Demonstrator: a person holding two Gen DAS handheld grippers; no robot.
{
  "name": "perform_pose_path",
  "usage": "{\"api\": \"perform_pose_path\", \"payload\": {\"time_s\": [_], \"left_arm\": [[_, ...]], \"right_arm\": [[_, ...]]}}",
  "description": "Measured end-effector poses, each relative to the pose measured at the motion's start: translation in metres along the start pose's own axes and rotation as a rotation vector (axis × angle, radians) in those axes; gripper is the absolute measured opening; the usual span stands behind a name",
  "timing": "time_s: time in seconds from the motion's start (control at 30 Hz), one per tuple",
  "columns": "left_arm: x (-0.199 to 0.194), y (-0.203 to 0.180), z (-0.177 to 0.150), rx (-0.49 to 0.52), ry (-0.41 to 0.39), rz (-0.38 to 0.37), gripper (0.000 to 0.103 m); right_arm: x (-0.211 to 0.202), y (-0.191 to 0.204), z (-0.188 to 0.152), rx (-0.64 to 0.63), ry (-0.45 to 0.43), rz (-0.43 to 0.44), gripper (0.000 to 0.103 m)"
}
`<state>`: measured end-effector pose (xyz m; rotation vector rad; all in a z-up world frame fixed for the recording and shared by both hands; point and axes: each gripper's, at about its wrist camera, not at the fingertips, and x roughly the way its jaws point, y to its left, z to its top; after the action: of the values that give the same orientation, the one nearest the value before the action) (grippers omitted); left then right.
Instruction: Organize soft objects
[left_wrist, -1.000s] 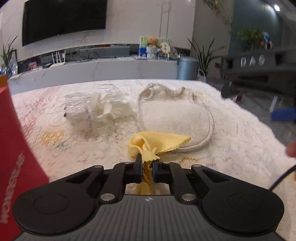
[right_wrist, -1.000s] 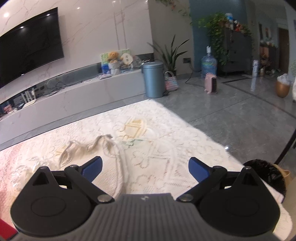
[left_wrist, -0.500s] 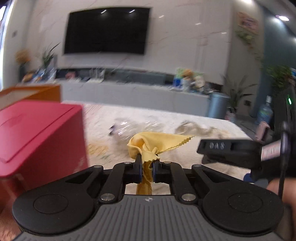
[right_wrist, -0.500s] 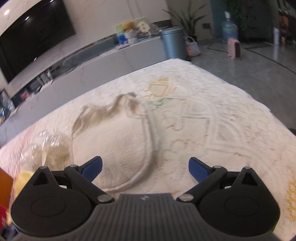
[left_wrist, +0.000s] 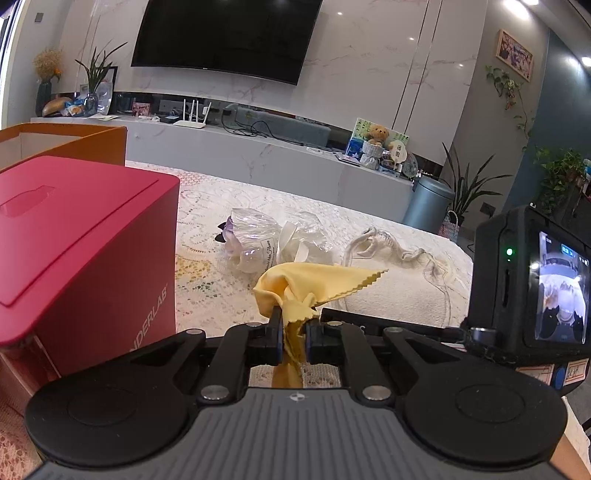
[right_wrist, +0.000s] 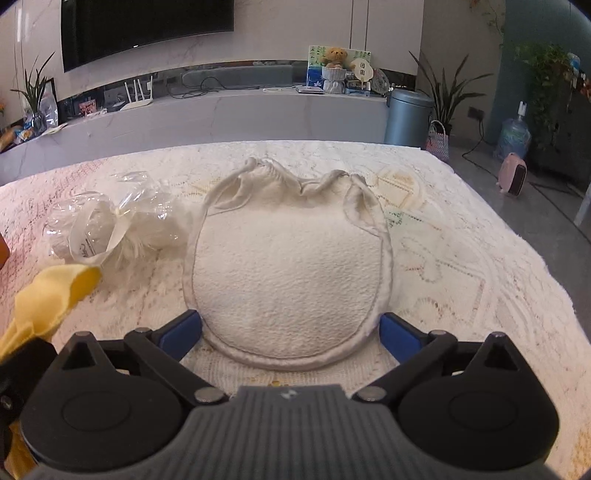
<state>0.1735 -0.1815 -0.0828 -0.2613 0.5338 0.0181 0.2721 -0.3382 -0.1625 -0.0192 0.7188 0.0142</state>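
Note:
My left gripper (left_wrist: 294, 326) is shut on a yellow cloth (left_wrist: 314, 278) with a zigzag edge, held in the air above the lace tablecloth. The same yellow cloth (right_wrist: 48, 295) shows at the left edge of the right wrist view. A round white terry pouch (right_wrist: 288, 273) with a drawstring top lies flat on the table. My right gripper (right_wrist: 290, 328) stands wide open, its blue pads (right_wrist: 181, 332) flanking the pouch's near edge without pressing it. A white soft item in clear wrap (right_wrist: 110, 225) lies left of the pouch, and that wrapped item (left_wrist: 273, 243) shows beyond the cloth.
A red box (left_wrist: 81, 251) with a closed lid stands close on the left, an open orange box (left_wrist: 62, 144) behind it. The right gripper's camera unit (left_wrist: 532, 284) sits at the right of the left wrist view. The table's right edge (right_wrist: 517, 229) drops to the grey floor.
The left gripper has turned left with the yellow cloth, bringing the red box into view. The right gripper has dropped toward the table and now straddles the white pouch's near edge.

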Motion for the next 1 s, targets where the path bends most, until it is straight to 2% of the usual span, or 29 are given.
{"api": "perform_pose_path", "payload": {"time_s": [0.1, 0.17, 0.23, 0.3, 0.33, 0.37, 0.4, 0.43, 0.5, 0.6, 0.73, 0.83, 0.93, 1.0], "left_arm": [[0.000, -0.001, -0.001, 0.007, -0.004, 0.011, 0.012], [0.001, -0.002, -0.001, 0.017, -0.003, 0.015, 0.012], [0.004, -0.005, -0.002, 0.028, 0.012, 0.007, 0.012], [0.007, -0.003, -0.001, 0.029, 0.043, -0.016, 0.013], [0.008, -0.002, -0.001, 0.021, 0.051, -0.017, 0.013], [0.008, -0.002, -0.001, 0.024, 0.053, -0.018, 0.013], [0.008, -0.003, -0.002, 0.029, 0.053, -0.016, 0.013], [0.009, -0.004, -0.004, 0.034, 0.052, -0.016, 0.013], [0.010, -0.004, -0.003, 0.038, 0.058, -0.024, 0.013], [0.013, -0.001, -0.002, 0.039, 0.069, -0.029, 0.013], [0.011, 0.000, -0.001, 0.024, 0.079, -0.032, 0.013], [0.009, 0.003, 0.001, 0.006, 0.088, -0.058, 0.013], [0.010, 0.002, 0.002, 0.010, 0.094, -0.058, 0.013], [0.010, 0.001, 0.002, 0.012, 0.097, -0.056, 0.013]], "right_arm": [[-0.002, 0.002, 0.000, -0.046, -0.005, -0.007, 0.100], [-0.004, 0.002, 0.001, -0.055, -0.006, -0.006, 0.094], [-0.007, 0.001, 0.002, -0.049, -0.006, 0.011, 0.078], [-0.007, 0.000, 0.004, -0.058, 0.010, 0.011, 0.070], [-0.008, 0.000, 0.005, -0.068, 0.011, -0.007, 0.060], [-0.010, 0.001, 0.006, -0.080, 0.010, -0.014, 0.054], [-0.010, 0.001, 0.007, -0.100, 0.013, -0.014, 0.040], [-0.011, 0.001, 0.008, -0.121, 0.016, -0.018, 0.030], [-0.015, 0.001, 0.009, -0.160, 0.009, -0.036, 0.019], [-0.030, 0.005, 0.014, -0.244, -0.038, -0.054, 0.016], [-0.058, -0.006, 0.032, -0.216, -0.059, -0.008, 0.008], [-0.086, -0.025, 0.044, -0.179, -0.008, 0.018, 0.000], [-0.110, -0.044, 0.041, -0.191, 0.049, 0.051, 0.000], [-0.116, -0.054, 0.031, -0.203, 0.068, 0.038, 0.000]]}}
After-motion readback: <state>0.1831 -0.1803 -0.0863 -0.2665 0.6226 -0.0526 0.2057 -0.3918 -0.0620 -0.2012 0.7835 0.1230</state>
